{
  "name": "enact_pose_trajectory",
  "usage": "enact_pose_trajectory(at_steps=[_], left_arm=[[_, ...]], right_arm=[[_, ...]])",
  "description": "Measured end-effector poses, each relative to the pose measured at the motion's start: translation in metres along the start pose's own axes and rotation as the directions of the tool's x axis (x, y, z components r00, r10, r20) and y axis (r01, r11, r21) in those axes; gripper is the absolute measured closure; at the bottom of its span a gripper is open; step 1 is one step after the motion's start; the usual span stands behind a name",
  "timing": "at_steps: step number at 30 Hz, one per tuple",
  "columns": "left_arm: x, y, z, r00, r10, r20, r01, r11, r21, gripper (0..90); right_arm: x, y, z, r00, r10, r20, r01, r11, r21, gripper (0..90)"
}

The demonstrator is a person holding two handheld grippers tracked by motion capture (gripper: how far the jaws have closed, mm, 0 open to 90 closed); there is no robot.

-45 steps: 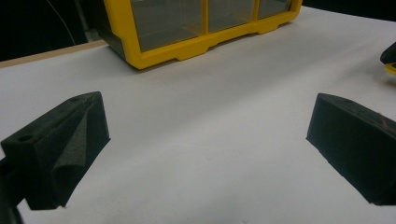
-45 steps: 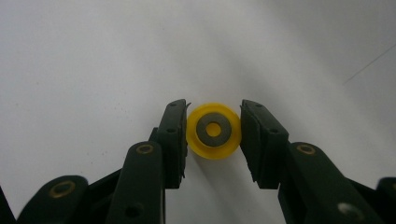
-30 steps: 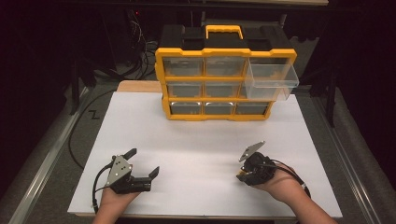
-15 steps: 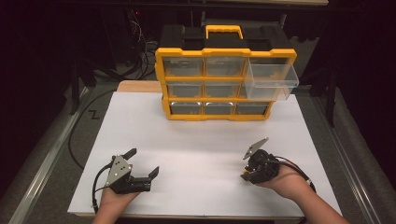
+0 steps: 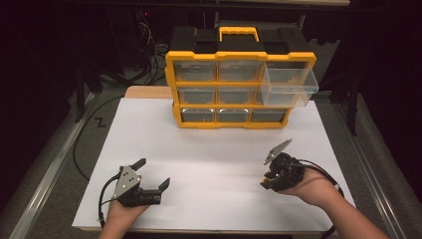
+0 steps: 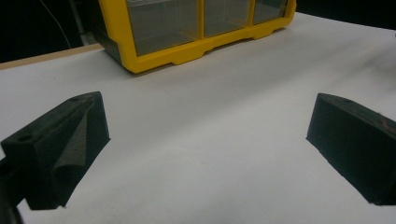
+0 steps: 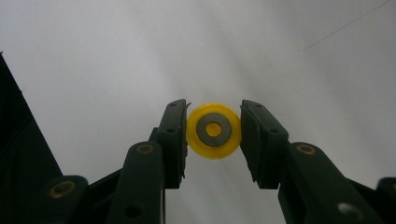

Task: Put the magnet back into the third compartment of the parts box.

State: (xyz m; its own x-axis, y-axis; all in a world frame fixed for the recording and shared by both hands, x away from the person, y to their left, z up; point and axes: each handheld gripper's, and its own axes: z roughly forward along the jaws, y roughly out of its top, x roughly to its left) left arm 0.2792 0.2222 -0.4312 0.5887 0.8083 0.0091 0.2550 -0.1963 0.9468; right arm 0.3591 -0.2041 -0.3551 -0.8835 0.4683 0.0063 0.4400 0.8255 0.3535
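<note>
Right hand-held gripper [image 5: 267, 175]: shifted since a second ago, from roughly 4 o'clock of the table [image 5: 224, 149] a little toward 3 o'clock, and lifted slightly off the white surface. Its grey plate now tips toward 1 o'clock. Jaws clamped on a yellow wheel [image 7: 214, 130] with a grey hub, carried along with the move. Forearm entry angle altered accordingly.

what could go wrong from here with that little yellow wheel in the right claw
The right claw pinches the round yellow wheel only by its curved rim, so it might squirt out and roll across the white table. The one open clear drawer sits high on the yellow organizer and juts forward; a careless approach might bump it or drop the wheel short.
</note>
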Motion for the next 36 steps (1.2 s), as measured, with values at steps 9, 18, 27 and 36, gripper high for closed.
enact_pose_trajectory(at_steps=[9, 18, 27, 36], left_arm=[[0.0, 0.0, 0.0, 1.0, 0.002, 0.004, -0.002, 1.0, 0.001, 0.1], [-0.001, 0.0, 0.001, 0.9999, 0.01, 0.005, -0.01, 0.9999, 0.006, 0.1], [-0.002, 0.0, 0.002, 0.9998, 0.021, 0.004, -0.021, 0.9997, 0.011, 0.1], [-0.002, 0.0, 0.002, 0.9997, 0.022, 0.004, -0.022, 0.9997, 0.009, 0.1]], right_arm=[[-0.005, 0.004, -0.011, 1.0, -0.004, 0.003, 0.004, 1.0, 0.016, 64.9], [-0.01, 0.007, -0.021, 0.9999, -0.01, 0.005, 0.01, 1.0, 0.025, 64.9], [-0.013, 0.012, -0.033, 0.9998, -0.022, 0.002, 0.022, 0.999, 0.034, 64.9], [-0.018, 0.018, -0.047, 0.9996, -0.024, 0.011, 0.024, 0.999, 0.043, 64.9]])
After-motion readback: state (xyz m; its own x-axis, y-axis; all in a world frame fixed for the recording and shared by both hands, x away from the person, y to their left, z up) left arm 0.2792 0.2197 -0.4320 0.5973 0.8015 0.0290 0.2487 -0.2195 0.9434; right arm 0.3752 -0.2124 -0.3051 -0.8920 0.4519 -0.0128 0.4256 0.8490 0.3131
